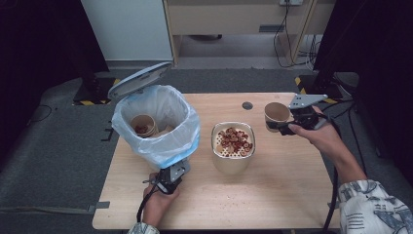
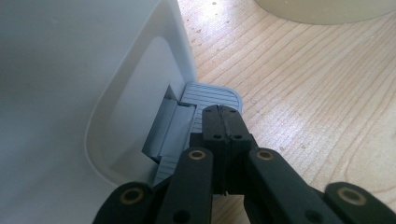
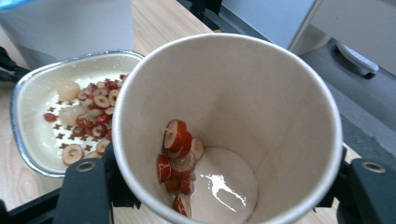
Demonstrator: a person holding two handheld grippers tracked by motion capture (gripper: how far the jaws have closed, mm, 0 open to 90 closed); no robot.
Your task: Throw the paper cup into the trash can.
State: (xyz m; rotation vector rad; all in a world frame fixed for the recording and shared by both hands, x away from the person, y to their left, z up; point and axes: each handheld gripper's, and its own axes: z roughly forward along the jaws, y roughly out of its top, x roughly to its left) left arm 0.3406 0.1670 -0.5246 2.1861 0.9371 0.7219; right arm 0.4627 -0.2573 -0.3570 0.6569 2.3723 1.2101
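The right gripper point(image 1: 284, 127) has its fingers clamped on a paper cup point(image 1: 276, 116), held above the table point(image 1: 272, 195) beside the strainer bowl point(image 1: 233, 168); a few red fruit slices point(image 3: 177, 161) and some liquid remain inside. The left gripper point(image 1: 170, 181), fingers clenched shut and empty, presses the bin pedal point(image 2: 210, 95) (lid up). One cup already lies in the bin point(image 1: 165, 141), so two cups, one bowl, one bin; this cup looks yet to be emptied and binned.

Even bright overhead light; soft blur; dark surroundings.

A light wooden table point(image 1: 272, 195) stands on grey carpet point(image 1: 53, 161) (cables point(image 1: 287, 41) trail beyond it).
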